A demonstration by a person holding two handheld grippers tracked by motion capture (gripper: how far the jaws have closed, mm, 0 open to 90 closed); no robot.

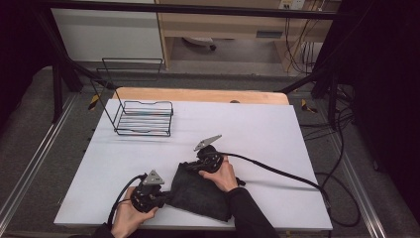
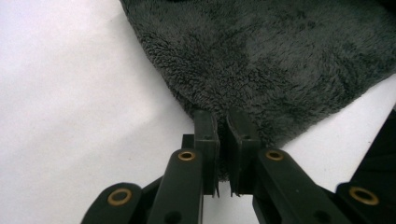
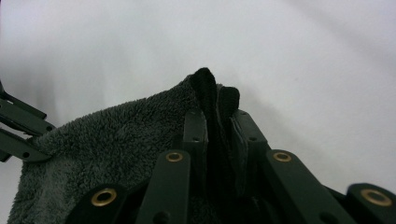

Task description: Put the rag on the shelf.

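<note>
A white table (image 1: 257, 129) carries a dark grey fleecy towel (image 1: 198, 191), bunched, lying well in front of the wire basket (image 1: 143, 118). Its long axis runs between the grippers: left gripper (image 2: 223, 140) pinches one corner, right gripper (image 3: 217, 123) clamps a raised fold.

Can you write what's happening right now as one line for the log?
left gripper: shut on towel corner | right gripper: shut on towel edge | towel: on table | basket: far left, empty
</note>
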